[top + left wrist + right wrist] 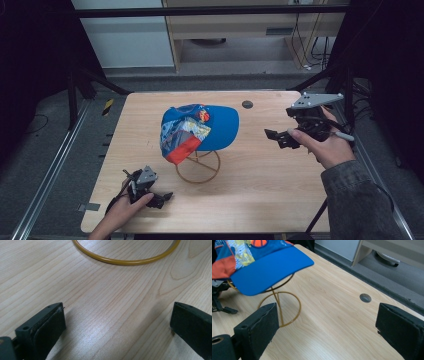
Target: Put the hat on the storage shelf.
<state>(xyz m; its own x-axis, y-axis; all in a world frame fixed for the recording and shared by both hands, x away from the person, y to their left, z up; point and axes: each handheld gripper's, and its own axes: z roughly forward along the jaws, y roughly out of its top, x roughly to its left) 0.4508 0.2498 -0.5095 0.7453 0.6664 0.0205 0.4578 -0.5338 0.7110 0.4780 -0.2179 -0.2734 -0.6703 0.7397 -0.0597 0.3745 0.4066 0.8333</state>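
Note:
A blue cap [200, 131] with a patterned crown and an orange panel sits on a yellow wire stand [198, 167] in the middle of the table. Its brim [272, 268] points toward my right gripper [278, 137], which hovers open to the right of the cap with nothing between its jaws. My left gripper [162, 198] rests low near the table's front left, open and empty, just short of the stand's base ring [127, 261]. The stand's upright and ring [280, 308] show under the brim in the right gripper view.
The wooden table [260, 200] has a small round grey grommet [247, 104] at its back edge, also seen as the grommet [365, 297]. Metal rails run along both sides. Beyond the table lie grey floor and a cabinet [250, 30].

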